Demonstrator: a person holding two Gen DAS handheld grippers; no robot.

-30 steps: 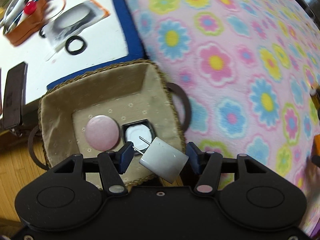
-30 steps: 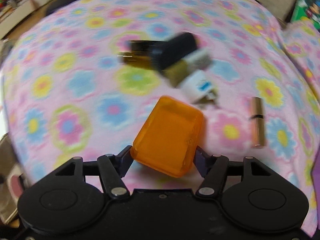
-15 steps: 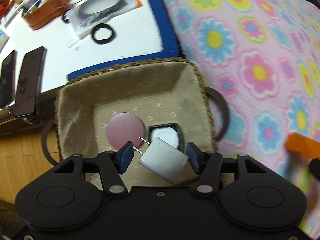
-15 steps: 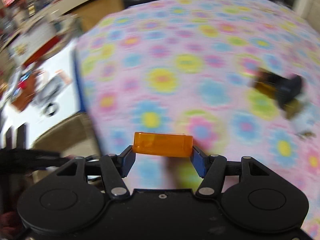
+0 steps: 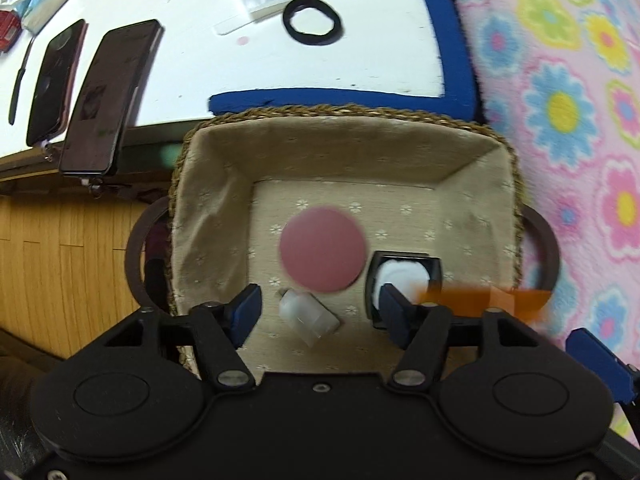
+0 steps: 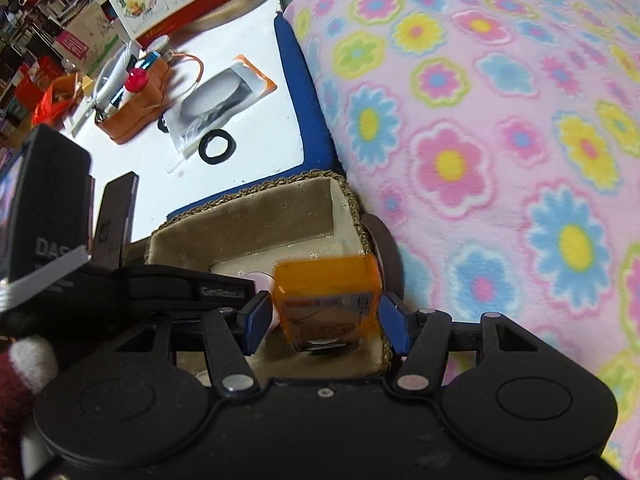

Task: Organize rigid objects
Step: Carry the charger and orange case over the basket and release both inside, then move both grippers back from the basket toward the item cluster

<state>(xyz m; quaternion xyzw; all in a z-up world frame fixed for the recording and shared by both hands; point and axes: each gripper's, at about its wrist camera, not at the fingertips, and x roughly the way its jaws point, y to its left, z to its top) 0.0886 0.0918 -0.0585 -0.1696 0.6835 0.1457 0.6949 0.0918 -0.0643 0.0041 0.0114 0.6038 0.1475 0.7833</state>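
Right claw (image 6: 320, 318) grips orange box (image 6: 326, 300); its label seems unreadable.

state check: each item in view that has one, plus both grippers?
left gripper: jaws opening, nothing gripped
white charger: loose, lying in basket
basket: open-topped, partly filled
pink disc: flat in basket
right gripper: shut on orange case
orange case: held above basket

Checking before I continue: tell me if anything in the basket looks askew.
The white charger plug lies tilted on the basket floor, free between the left gripper's opening jaws. Otherwise nothing stands out.
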